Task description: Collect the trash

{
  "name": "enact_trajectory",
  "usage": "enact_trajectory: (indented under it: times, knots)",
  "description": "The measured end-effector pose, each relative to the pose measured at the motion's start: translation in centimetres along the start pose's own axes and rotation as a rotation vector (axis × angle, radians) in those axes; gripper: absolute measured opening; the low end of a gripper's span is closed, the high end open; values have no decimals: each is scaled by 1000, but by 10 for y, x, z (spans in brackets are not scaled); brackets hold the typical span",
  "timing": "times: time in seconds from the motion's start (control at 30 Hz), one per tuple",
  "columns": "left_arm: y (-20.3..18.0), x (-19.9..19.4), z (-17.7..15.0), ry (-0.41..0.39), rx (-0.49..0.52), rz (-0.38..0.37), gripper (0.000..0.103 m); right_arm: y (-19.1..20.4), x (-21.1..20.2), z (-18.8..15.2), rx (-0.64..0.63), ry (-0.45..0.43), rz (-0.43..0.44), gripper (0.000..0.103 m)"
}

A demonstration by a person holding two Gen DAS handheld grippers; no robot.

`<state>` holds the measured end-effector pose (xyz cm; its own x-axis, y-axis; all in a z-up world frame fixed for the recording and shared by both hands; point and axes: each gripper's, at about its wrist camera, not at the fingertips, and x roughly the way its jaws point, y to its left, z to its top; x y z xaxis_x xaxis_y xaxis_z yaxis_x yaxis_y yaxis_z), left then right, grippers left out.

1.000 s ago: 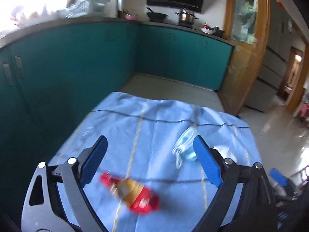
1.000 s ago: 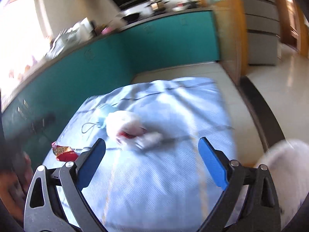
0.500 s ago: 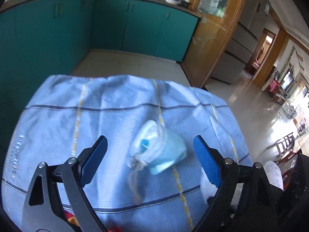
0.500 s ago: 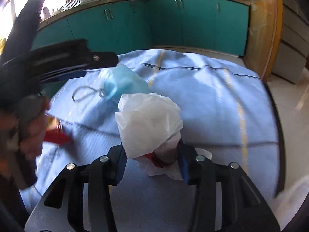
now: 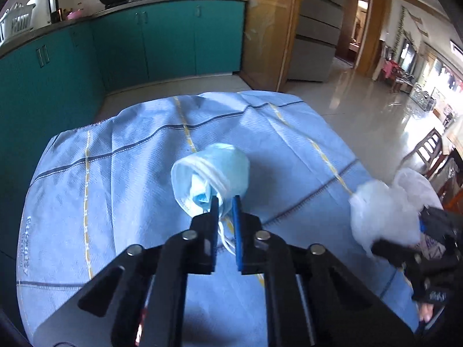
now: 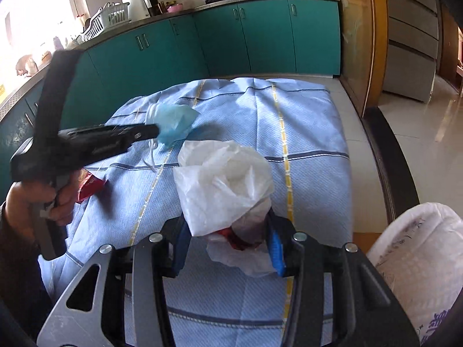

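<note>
on the blue cloth [image 5: 121, 179], left claw [image 5: 225, 202] nearly closed, pinching the blue mask [image 5: 214, 170]; right claw [image 6: 228, 237] half closed, squeezing the white bag [image 6: 222, 179].

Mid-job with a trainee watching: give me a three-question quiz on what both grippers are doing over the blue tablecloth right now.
1. True or false: the left gripper is shut on the crumpled light-blue face mask.
2. Which gripper grips the crumpled white plastic bag with red scraps? A) left B) right C) neither
3. Fill in: the red snack wrapper lies on the blue checked tablecloth close to the person's ____ hand.

Key: 1 true; 2 B, the right gripper has its pads against both sides of the bag; 3 left.
</note>
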<state>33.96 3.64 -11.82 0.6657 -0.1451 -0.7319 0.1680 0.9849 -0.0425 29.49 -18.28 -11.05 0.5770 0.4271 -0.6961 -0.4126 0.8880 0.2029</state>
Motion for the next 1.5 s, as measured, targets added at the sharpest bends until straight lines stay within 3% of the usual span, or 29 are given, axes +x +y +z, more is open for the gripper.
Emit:
enact_trajectory:
  times: [0.2, 0.33, 0.37, 0.43, 0.5, 0.6, 0.73, 0.83, 1.0, 1.23, 1.3, 1.5]
  knots:
    - [-4, -52, -24, -73, 10, -44, 8, -1, -8, 2, 15, -22, 15, 46]
    - [0, -83, -48, -122, -8, -24, 11, 5, -6, 3, 17, -23, 34, 46]
    - [3, -92, -55, -145, -18, 9, 16, 6, -4, 3, 17, -19, 38, 46]
    - [10, -105, -63, -183, -49, 82, 56, 11, 0, 2, 16, -10, 44, 46]
    - [23, -113, -67, -210, -120, 171, 71, 15, 4, 2, 14, -2, 49, 46]
    - [46, -112, -70, -176, -244, 234, 85, 21, 8, 0, 5, 7, 49, 46]
    - [56, -86, -68, -45, -296, 167, 91, 25, 14, -1, 2, 20, 49, 46]
    - [49, -66, -69, 41, -294, 131, 91, 28, 17, -2, -1, 24, 51, 46]
    - [42, -46, -69, 73, -277, 141, 89, 32, 18, -4, -18, 28, 48, 46]
    - [44, -38, -75, 110, -255, 158, 41, 30, 14, -5, -20, 24, 44, 46]
    - [44, -38, -76, 109, -248, 169, 33, 30, 13, -5, -19, 22, 44, 46]
    - [44, -50, -77, 64, -225, 208, 24, 31, 13, -7, -30, 22, 35, 46]
